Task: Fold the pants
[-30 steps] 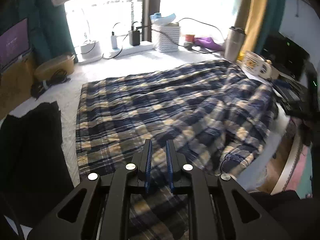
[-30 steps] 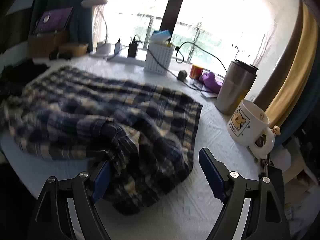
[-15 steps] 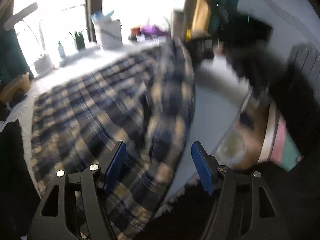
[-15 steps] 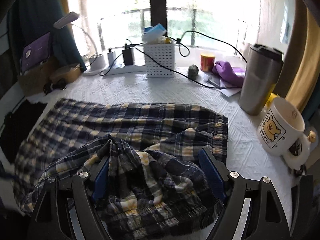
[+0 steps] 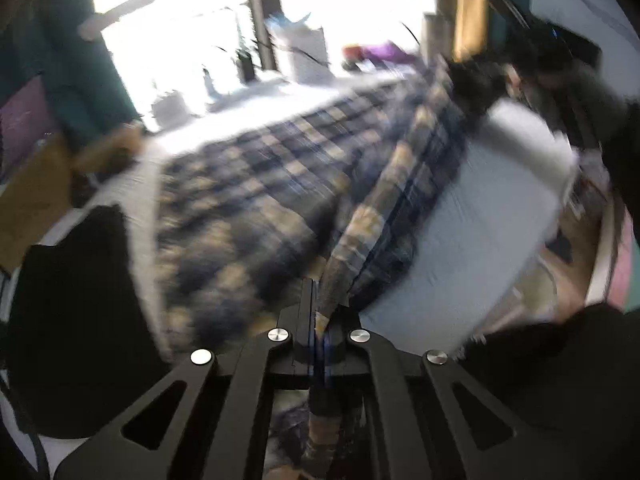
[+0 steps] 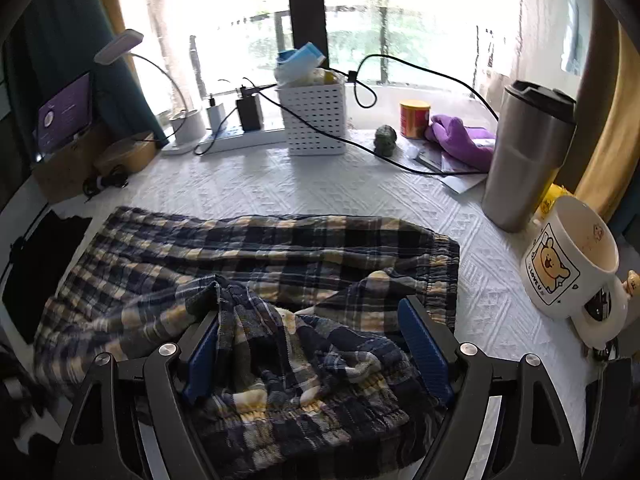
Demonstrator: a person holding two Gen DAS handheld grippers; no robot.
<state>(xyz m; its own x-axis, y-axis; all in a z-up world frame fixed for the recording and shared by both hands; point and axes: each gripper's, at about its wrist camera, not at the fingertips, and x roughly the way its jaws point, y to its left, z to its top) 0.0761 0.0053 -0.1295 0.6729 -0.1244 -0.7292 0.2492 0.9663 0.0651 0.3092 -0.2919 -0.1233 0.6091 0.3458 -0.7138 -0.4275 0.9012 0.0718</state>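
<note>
Blue and tan plaid pants (image 6: pixel 280 248) lie spread across the white textured tablecloth (image 6: pixel 304 184), their waistband end crumpled in a heap near the front edge. My right gripper (image 6: pixel 310 328) hovers open over that heap, blue pads either side of the bunched cloth without pressing it. In the blurred left wrist view the pants (image 5: pixel 248 184) stretch away, and a raised ridge of the fabric runs into my left gripper (image 5: pixel 320 296), which is shut on that plaid fold. A strip of cloth hangs down behind the jaws.
A steel tumbler (image 6: pixel 524 160) and a bear mug (image 6: pixel 568 256) stand at the right. A white perforated basket (image 6: pixel 316 120), power strip (image 6: pixel 240 136), cables and a purple cloth (image 6: pixel 460 140) line the back. A black garment (image 5: pixel 76 312) lies left of the pants.
My left gripper opened wide, swung to the pants' near edge and closed on a fold of it. My right gripper moved over the crumpled waistband, then held still, open.
</note>
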